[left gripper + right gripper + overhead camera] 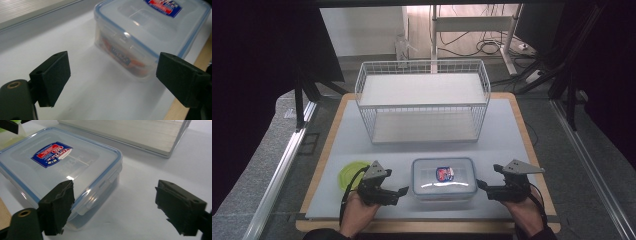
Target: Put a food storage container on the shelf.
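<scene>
The clear plastic container, its blue-rimmed lid clipped on, is sitting at the near edge of the white table mat, in front of the white wire shelf rack. A person is holding the left gripper just left of the container and the right gripper just right of it, each with its jaws standing apart and nothing between them. A green lid is lying farther left of the container, beyond the left gripper. To judge by the flanking grippers, the step in hand is taking hold of the container from both ends. Doing it well probably means bringing both sets of jaws in level at the same height, closing on the rim or side clips rather than the slick walls, and keeping the box flat so its contents are not sliding.
</scene>
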`<action>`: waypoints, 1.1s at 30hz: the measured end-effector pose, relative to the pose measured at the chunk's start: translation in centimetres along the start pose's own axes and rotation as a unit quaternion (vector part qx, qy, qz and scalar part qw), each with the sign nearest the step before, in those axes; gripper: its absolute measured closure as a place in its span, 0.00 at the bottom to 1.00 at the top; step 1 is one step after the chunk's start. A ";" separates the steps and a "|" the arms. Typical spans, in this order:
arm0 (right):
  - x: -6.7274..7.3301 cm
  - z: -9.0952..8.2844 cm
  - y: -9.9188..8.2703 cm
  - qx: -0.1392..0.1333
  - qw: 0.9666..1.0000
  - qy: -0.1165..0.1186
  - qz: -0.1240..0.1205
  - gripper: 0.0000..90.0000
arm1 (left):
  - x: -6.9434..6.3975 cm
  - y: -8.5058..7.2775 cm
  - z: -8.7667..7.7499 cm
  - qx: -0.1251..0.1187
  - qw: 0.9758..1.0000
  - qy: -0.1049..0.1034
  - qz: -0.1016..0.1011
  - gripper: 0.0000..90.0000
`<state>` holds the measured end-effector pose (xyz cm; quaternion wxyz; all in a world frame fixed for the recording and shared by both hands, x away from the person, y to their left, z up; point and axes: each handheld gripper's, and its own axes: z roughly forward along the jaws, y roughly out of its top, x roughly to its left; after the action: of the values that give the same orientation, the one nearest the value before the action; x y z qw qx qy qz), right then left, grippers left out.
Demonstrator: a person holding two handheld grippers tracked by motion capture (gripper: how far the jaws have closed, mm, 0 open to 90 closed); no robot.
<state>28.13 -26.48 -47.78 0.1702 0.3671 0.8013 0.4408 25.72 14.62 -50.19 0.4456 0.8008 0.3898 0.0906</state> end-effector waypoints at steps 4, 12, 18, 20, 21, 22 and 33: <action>0.2 0.5 0.2 0.006 1.000 0.013 -0.006 0.11 | -0.2 0.7 0.7 0.018 1.000 -0.016 -0.011 0.13; 0.8 2.1 0.5 0.042 0.998 0.052 0.004 0.10 | -0.2 2.0 2.5 0.046 0.998 -0.040 -0.023 0.08; 0.9 3.1 0.9 0.070 0.994 0.088 0.011 0.03 | -0.1 2.8 3.9 0.067 0.995 -0.071 -0.036 0.05; 0.8 3.4 1.0 0.077 0.992 0.096 0.021 0.03 | -0.1 2.9 4.2 0.073 0.993 -0.083 -0.040 0.04; 0.8 3.6 1.1 0.081 0.991 0.101 0.026 0.02 | -0.2 3.0 4.4 0.077 0.992 -0.089 -0.042 0.04; 0.6 3.7 1.1 0.085 0.990 0.107 0.032 0.02 | -0.2 3.0 4.6 0.082 0.991 -0.096 -0.043 0.03; -0.4 5.4 1.2 0.113 0.975 0.163 0.097 0.04 | 0.1 3.1 6.1 0.096 0.983 -0.133 -0.084 0.00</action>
<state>32.12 -23.24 -49.77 -0.0486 0.3833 0.8234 0.4157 30.50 9.86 -51.31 0.4209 0.8091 0.3994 -0.0925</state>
